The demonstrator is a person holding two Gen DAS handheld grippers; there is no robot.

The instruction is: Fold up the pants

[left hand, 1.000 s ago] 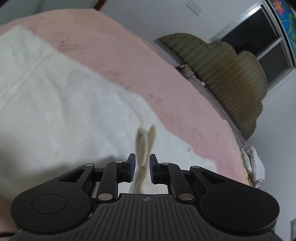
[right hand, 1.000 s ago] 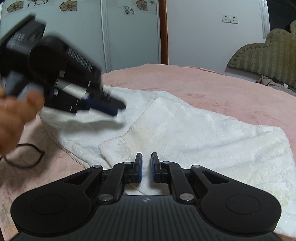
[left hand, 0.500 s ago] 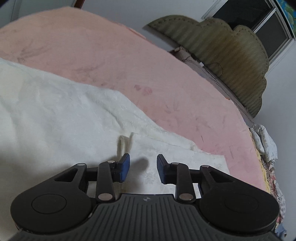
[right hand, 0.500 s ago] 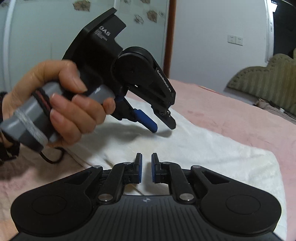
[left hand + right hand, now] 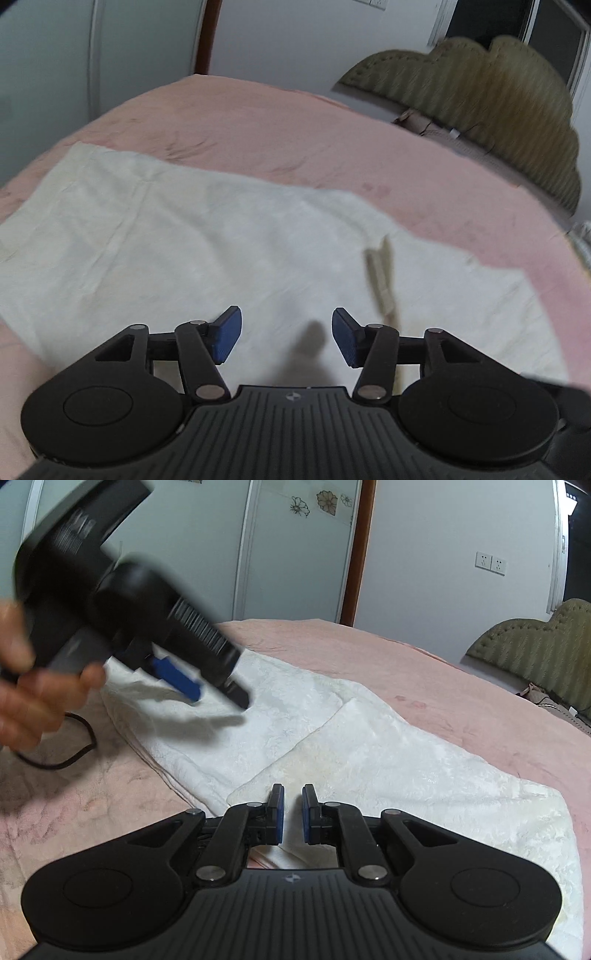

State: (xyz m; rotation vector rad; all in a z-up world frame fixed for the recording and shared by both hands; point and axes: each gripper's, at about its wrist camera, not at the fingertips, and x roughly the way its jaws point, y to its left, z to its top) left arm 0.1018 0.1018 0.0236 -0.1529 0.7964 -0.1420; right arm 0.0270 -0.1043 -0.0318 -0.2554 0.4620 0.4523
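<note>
At the far left of the right wrist view, a person's hand (image 5: 26, 686) grips the handle of the black left gripper (image 5: 218, 696), blurred and tilted down over the left part of the white textured pants (image 5: 332, 746). A thin black cable (image 5: 66, 753) loops on the bedspread below that hand. In the left wrist view the left gripper (image 5: 286, 339) has its blue-padded jaws apart and opening, with nothing between them, only the cloth beneath. The pants lie folded flat on the pink bedspread (image 5: 461, 686), one layer overlapping another along a diagonal edge near the middle. A narrow cream drawstring (image 5: 382, 280) lies on the cloth just right of the left gripper's right finger. Nearest the camera in the right wrist view, the right gripper (image 5: 293, 814) has its jaws drawn together, and nothing is visibly pinched between them; its tips sit over the near edge of the pants. Far right, an olive scalloped padded headboard (image 5: 535, 646) stands behind the bed.
</note>
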